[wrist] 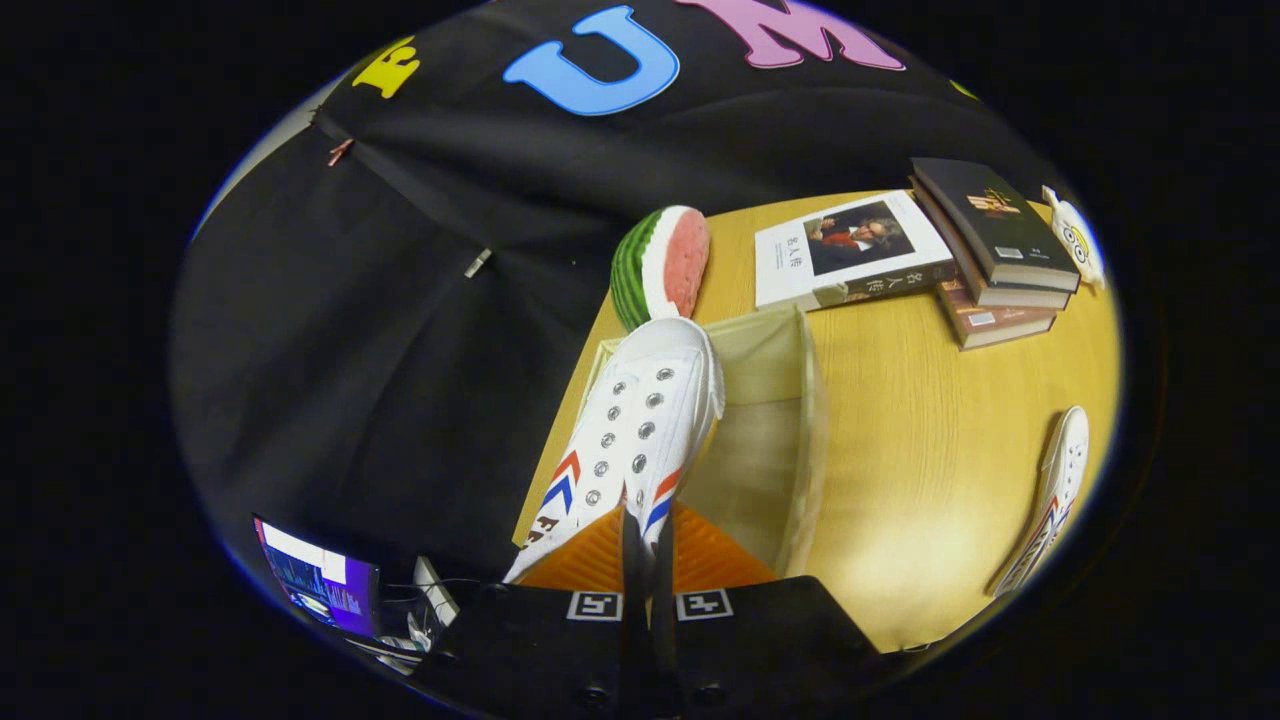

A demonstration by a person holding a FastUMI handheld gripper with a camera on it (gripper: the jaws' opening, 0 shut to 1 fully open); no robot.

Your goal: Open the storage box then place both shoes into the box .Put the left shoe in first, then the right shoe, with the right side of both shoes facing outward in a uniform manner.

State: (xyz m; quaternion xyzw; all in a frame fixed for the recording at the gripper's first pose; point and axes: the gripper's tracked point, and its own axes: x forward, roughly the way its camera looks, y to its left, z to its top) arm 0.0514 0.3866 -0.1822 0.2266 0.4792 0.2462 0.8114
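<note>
Above the wooden table (930,450), gripper (647,540) pinches a white shoe (640,420), half-hiding the box (805,400).

On the white book (850,252) you see Chinese characters on the cover and spine, too small to read surely. The tongs (648,545) carry two square black-and-white marker tags. The dark book's (995,235) title is unreadable.

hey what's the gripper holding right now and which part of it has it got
The gripper is shut on a white shoe, pinching it at the heel end, apparently the rim of the opening. The shoe's toe points away, over the open storage box.
</note>
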